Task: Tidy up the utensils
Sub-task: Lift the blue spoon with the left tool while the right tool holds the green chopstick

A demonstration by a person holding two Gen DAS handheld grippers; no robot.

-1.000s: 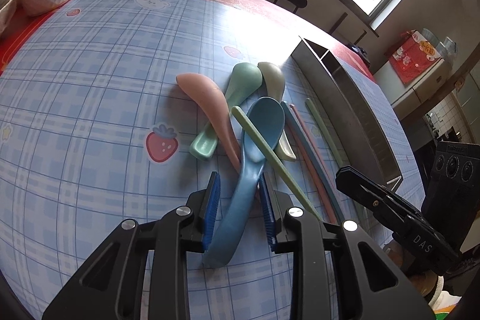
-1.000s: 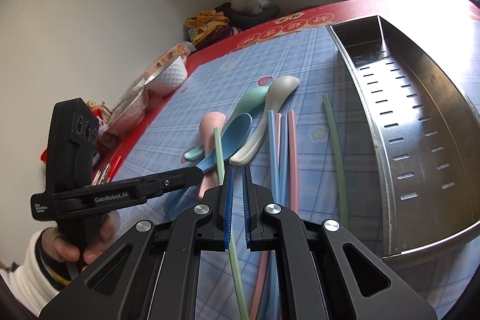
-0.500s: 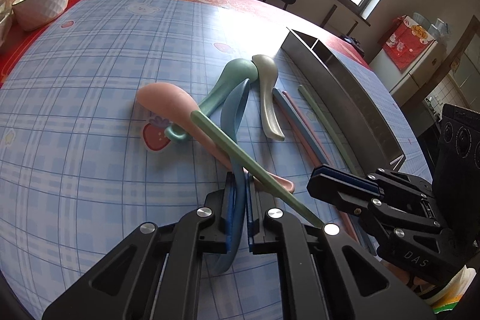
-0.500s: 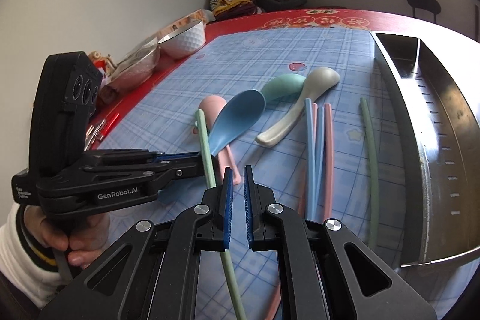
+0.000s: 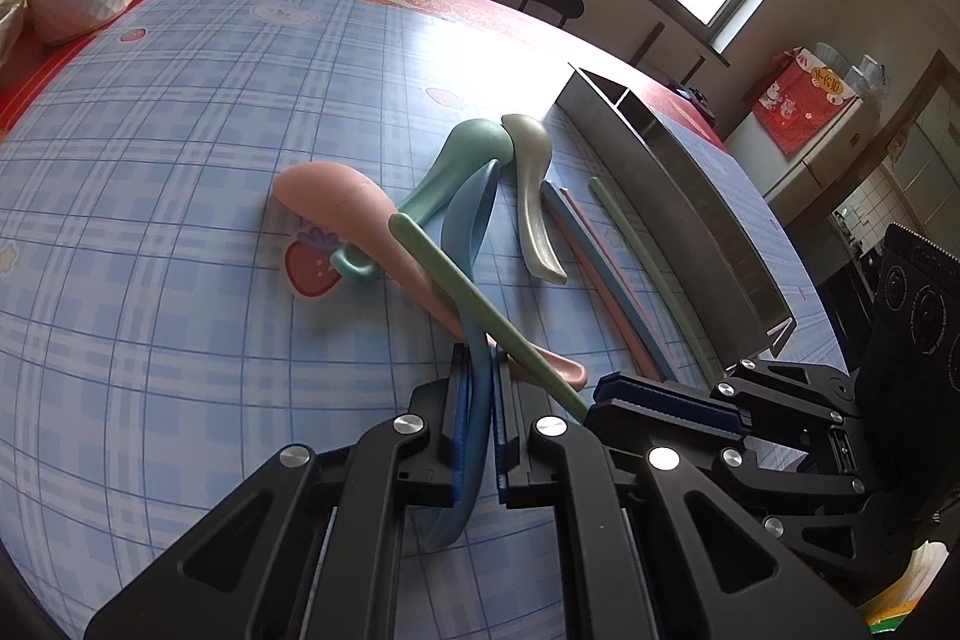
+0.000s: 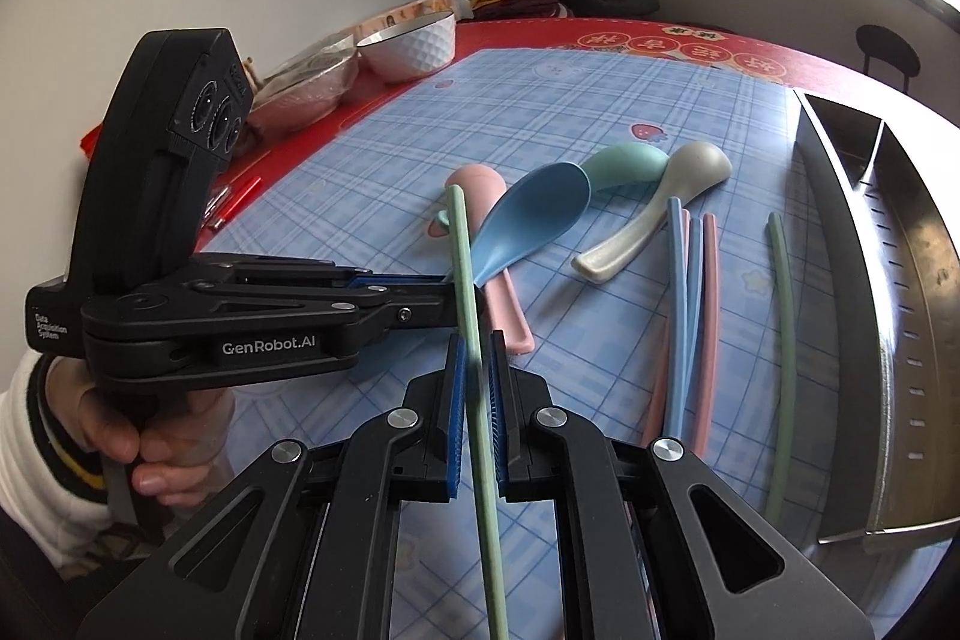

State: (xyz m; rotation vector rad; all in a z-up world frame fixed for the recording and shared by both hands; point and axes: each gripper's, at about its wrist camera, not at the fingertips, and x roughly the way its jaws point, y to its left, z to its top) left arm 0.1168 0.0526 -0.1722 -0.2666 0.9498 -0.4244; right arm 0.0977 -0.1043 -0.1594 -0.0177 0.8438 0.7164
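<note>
The left gripper (image 5: 477, 421) is clamping the handle of the blue plastic spoon (image 6: 528, 226), its bowl tilting clear of the pile so it can go separately. The right gripper (image 6: 477, 412) is gripping the pale green chopstick (image 6: 465, 268), which is crossing the blue spoon's handle, presumably to part the two. Beyond them, the pink plastic spoon (image 5: 336, 208), teal spoon (image 5: 468, 160) and beige spoon (image 5: 531, 184) are lying overlapped on the blue checked table (image 5: 180, 160). Blue and pink chopsticks (image 6: 690, 292) and a second green chopstick (image 6: 780, 340) are lying beside the long steel tray (image 6: 900, 310), the likely destination.
</note>
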